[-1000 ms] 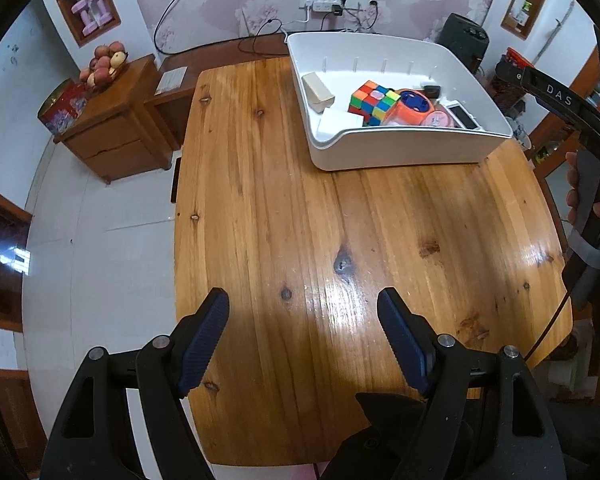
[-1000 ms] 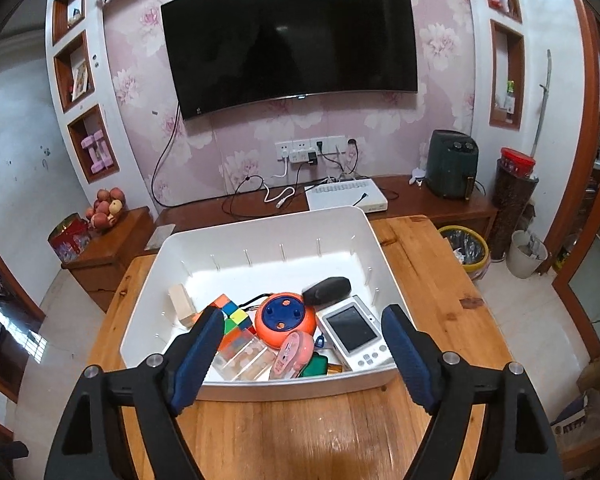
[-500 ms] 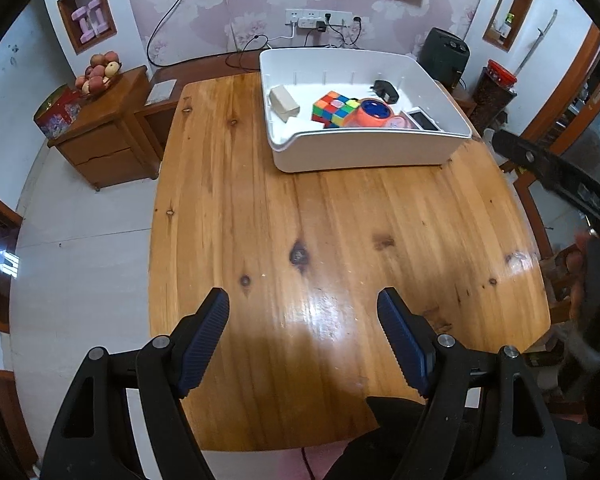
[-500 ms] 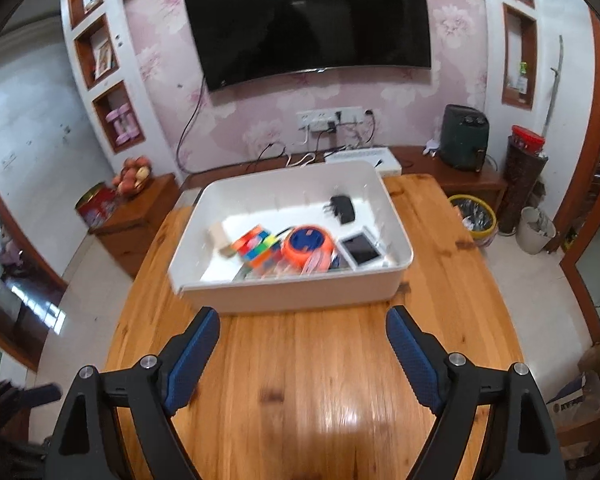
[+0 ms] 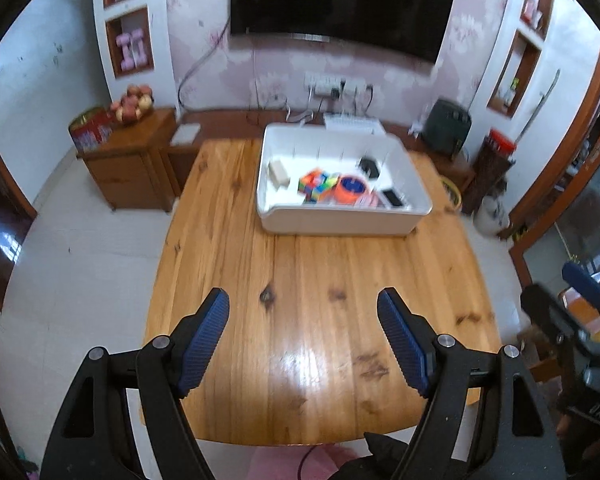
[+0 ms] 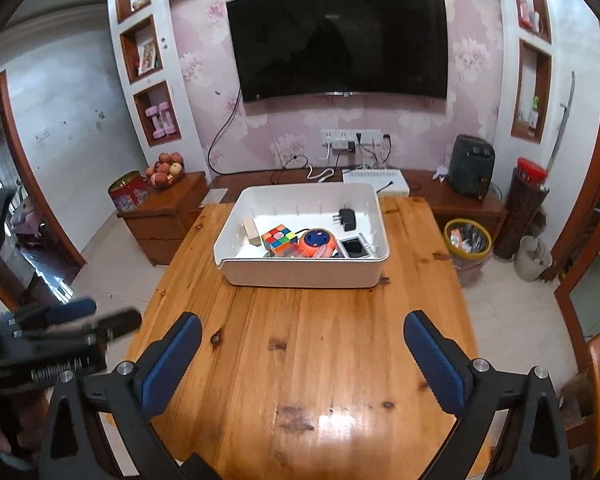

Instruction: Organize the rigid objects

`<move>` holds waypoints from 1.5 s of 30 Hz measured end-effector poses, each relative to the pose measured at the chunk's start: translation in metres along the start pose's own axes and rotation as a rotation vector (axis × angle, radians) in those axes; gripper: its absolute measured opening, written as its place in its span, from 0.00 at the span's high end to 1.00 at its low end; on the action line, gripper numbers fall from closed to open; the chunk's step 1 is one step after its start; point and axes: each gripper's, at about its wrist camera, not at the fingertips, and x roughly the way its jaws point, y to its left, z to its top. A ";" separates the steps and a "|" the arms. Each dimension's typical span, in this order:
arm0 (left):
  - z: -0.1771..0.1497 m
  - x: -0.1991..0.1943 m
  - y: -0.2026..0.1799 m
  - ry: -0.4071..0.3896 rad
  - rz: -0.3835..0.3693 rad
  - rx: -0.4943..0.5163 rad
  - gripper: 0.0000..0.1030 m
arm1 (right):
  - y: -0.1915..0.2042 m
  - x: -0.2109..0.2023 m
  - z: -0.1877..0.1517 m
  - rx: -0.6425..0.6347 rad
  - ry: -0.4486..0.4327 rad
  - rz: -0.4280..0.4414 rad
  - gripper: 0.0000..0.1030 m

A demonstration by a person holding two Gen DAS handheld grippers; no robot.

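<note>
A white plastic bin (image 6: 306,270) sits toward the far end of the wooden table (image 6: 320,344), holding the gathered things: a pale wooden block (image 6: 251,231) at the left, a Rubik's cube (image 6: 277,238) beside it, an orange and blue round reel (image 6: 318,241), a black plug adapter (image 6: 346,219) behind, and a small screened device (image 6: 355,247) at the right. The right gripper (image 6: 302,362) hangs over the bare near end of the table, its jaws opening with nothing between them. The left gripper (image 5: 303,338) is likewise over bare wood, jaws apart and empty. Behind the table a dark television (image 6: 338,42) hangs on the flowered wall.
</note>
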 end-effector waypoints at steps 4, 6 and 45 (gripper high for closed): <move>0.003 -0.029 -0.012 -0.069 0.022 -0.006 0.23 | -0.005 -0.033 0.004 -0.016 -0.032 -0.013 0.02; 0.003 -0.043 -0.019 -0.132 0.039 0.002 0.23 | -0.006 -0.045 0.005 -0.014 -0.050 0.000 0.02; -0.009 -0.088 -0.040 -0.441 0.128 0.052 0.01 | -0.026 -0.079 -0.007 0.083 -0.194 0.005 0.00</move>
